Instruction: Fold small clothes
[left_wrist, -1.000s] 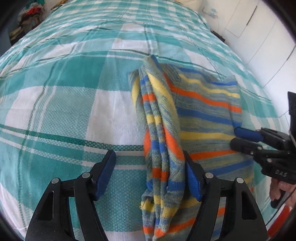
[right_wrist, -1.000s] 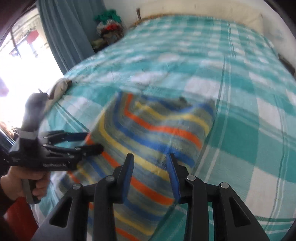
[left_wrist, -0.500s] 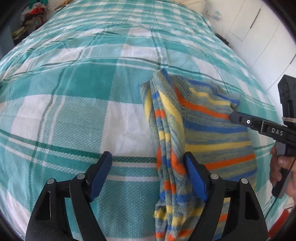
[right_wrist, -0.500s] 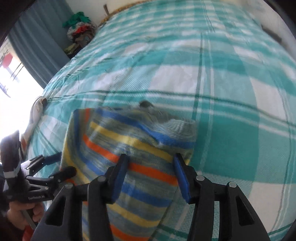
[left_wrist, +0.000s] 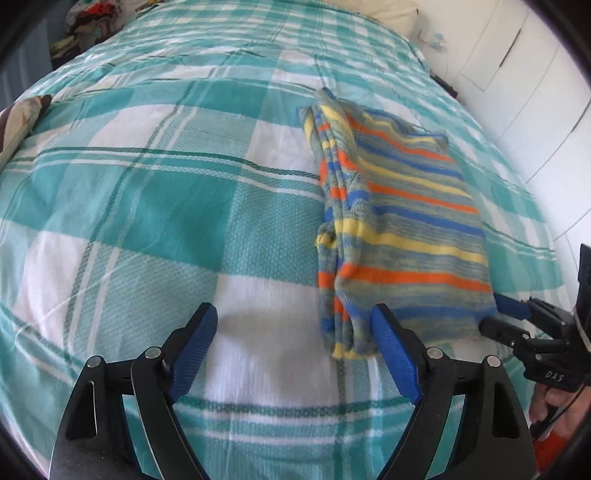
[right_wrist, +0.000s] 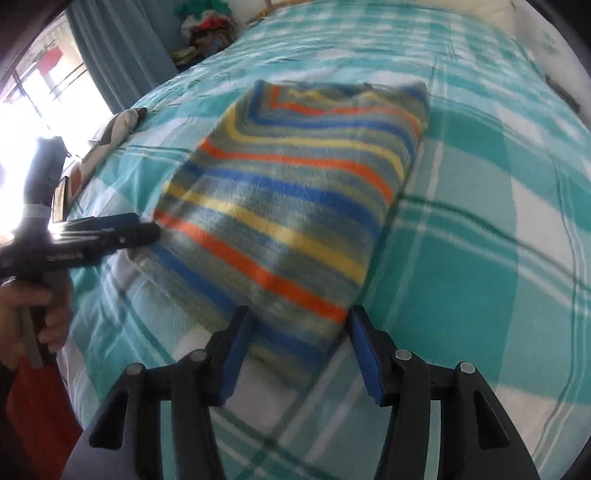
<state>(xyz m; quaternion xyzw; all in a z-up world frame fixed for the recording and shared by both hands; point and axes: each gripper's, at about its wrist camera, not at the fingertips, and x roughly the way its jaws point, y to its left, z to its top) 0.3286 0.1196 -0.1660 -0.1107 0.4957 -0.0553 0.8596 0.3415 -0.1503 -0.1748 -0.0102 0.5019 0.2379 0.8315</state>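
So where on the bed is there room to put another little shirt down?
The biggest bare stretch of the checked bedspread lies left of the striped garment in the left wrist view, reaching towards the pillow at the bed's edge. More bare cover runs beyond the garment towards the headboard. It is crowded at the garment's near edge, where the left claw and right claw are.

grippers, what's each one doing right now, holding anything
Left hand-held gripper: jaws opening wide, nothing held; the striped garment lies beside its right finger.
Right hand-held gripper: jaws opening, astride the garment's near edge, not gripping it.
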